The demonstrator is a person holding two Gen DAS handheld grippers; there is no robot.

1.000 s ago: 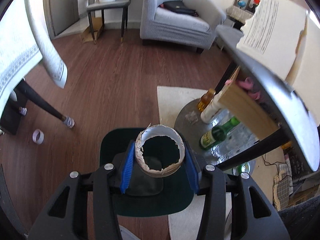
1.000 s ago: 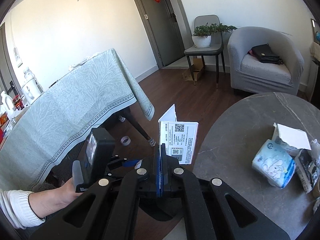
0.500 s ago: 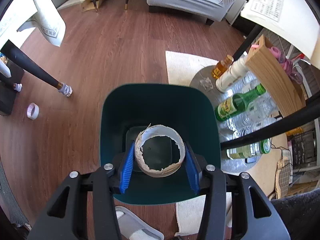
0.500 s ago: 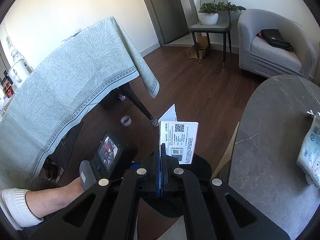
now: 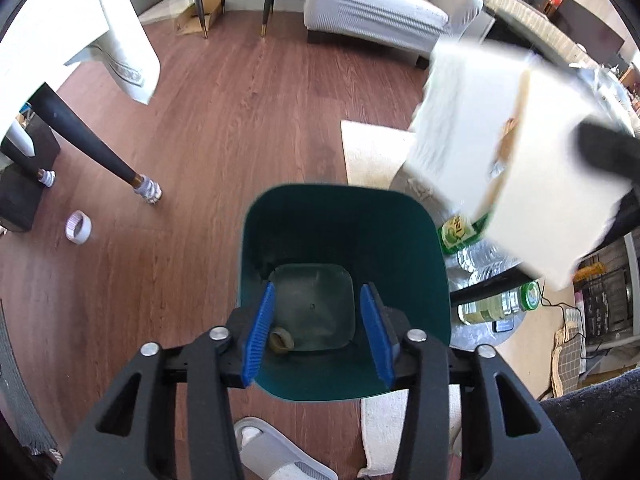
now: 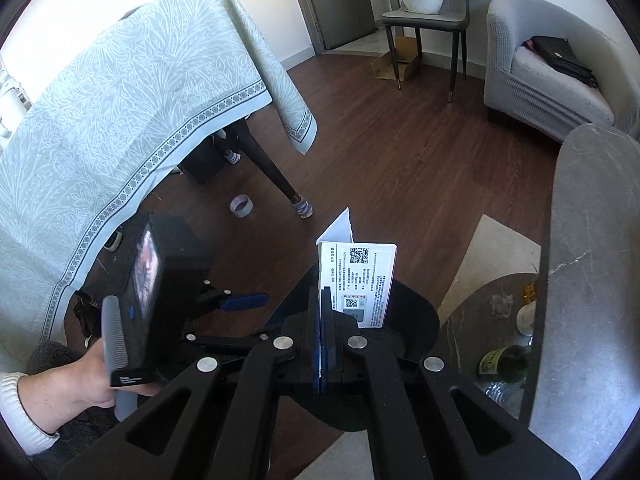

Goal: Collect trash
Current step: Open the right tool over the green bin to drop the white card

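Note:
My left gripper [image 5: 318, 334] is open and empty, held right above a dark green trash bin [image 5: 400, 216] on the floor. A cardboard tape ring [image 5: 281, 339] lies at the bottom of the bin. My right gripper [image 6: 323, 338] is shut on a white printed paper [image 6: 358, 276] with QR codes, held upright above the bin [image 6: 416, 320]. The same paper [image 5: 508, 184] shows blurred at the upper right of the left wrist view. The left gripper [image 6: 240, 302] also shows in the right wrist view, to the left of the bin.
A cloth-covered table [image 6: 120, 100] stands at the left, with a tape roll [image 5: 78, 227] on the wood floor near its leg [image 5: 100, 152]. A grey stone table [image 6: 588, 240] is at the right, with bottles [image 5: 500, 304] under it. An armchair [image 6: 548, 76] stands far back.
My left gripper opened and the cardboard ring dropped into the bin. My right gripper moved with the paper toward and over the bin.

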